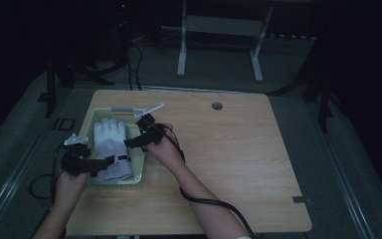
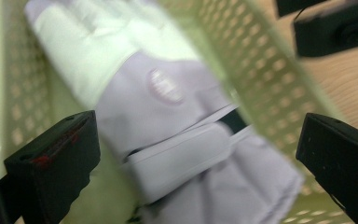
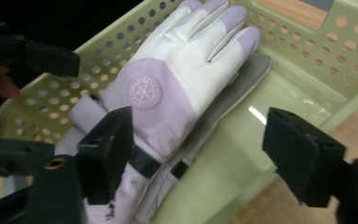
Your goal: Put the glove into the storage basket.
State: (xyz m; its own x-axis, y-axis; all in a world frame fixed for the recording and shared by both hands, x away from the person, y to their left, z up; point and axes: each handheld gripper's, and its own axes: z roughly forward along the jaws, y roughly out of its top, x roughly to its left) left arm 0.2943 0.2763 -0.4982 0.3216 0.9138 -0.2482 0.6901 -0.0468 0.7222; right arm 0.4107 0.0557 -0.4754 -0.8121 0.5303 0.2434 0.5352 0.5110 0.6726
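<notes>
A white and lilac glove (image 1: 110,144) lies palm down in a pale green perforated basket (image 1: 140,160) on the left part of the wooden table. My left gripper (image 1: 110,160) hovers over the glove's cuff at the basket's near end, jaws open. In the left gripper view the left gripper (image 2: 198,135) straddles the glove (image 2: 168,93) and its strap without touching them. My right gripper (image 1: 132,142) reaches in over the basket's right rim, also open. In the right gripper view the right gripper (image 3: 203,133) stands wide above the glove (image 3: 177,70), with a second grey glove edge beneath.
The basket's wall (image 2: 256,70) (image 3: 307,60) rises close around both grippers. Bare wood (image 1: 229,149) stretches to the right, with a cable hole (image 1: 217,105) near the far edge. A black cable (image 1: 214,201) trails along the right forearm. A white desk frame (image 1: 219,30) stands behind the table.
</notes>
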